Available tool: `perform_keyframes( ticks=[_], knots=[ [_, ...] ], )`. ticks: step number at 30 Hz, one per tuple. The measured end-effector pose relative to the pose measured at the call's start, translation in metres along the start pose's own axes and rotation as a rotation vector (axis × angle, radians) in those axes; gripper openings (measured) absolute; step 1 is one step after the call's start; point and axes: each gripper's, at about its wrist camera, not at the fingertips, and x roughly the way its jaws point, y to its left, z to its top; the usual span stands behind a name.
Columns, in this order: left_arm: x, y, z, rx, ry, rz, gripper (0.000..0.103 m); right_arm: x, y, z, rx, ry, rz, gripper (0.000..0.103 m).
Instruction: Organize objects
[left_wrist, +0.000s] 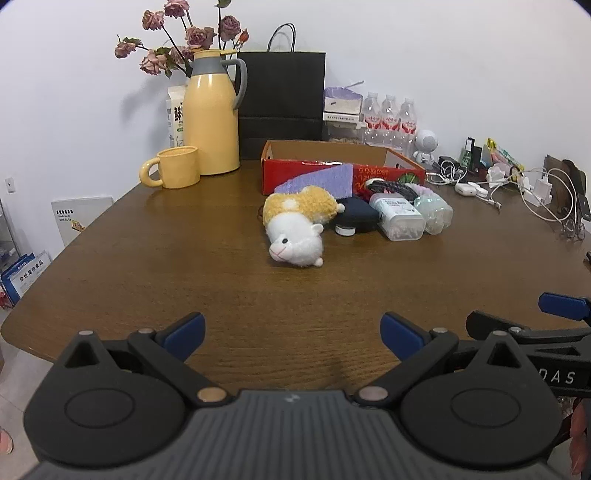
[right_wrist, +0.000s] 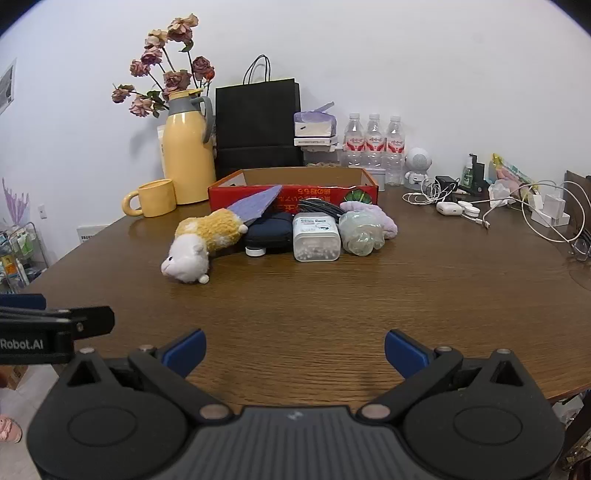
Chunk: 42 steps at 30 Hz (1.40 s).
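Both grippers (left_wrist: 291, 334) (right_wrist: 294, 350) hang wide open and empty; the plush hamster (left_wrist: 297, 227) looks soft and light, so probably grab its fat middle.

brown tabletop, crowded far side

the wooden tabletop (left_wrist: 184, 266) carries a plush hamster (left_wrist: 299, 225) near its middle, just beside a dark pouch (left_wrist: 356, 218), a clear box (left_wrist: 400, 218) and a red carton (left_wrist: 332, 162). a yellow mug (left_wrist: 173, 168) and jug (left_wrist: 212, 114) stand at the far left; bottles (left_wrist: 389, 122) and cables (left_wrist: 517, 184) sit far right.
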Motion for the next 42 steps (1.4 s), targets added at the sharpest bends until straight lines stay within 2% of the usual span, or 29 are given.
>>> perform_keyframes(
  ticks=[24, 36, 42],
  knots=[
    [0.016, -0.001, -0.006, -0.004, 0.064, -0.018, 0.103, 0.007, -0.001, 0.003, 0.0, 0.011, -0.004, 0.103],
    [0.022, -0.002, -0.009, -0.009, 0.075, -0.017, 0.103, 0.015, -0.004, 0.0, 0.026, 0.024, -0.016, 0.103],
    [0.019, -0.003, -0.008, -0.008, 0.066, -0.015, 0.103, 0.009, -0.005, 0.001, 0.022, 0.004, -0.021, 0.103]
  ],
)
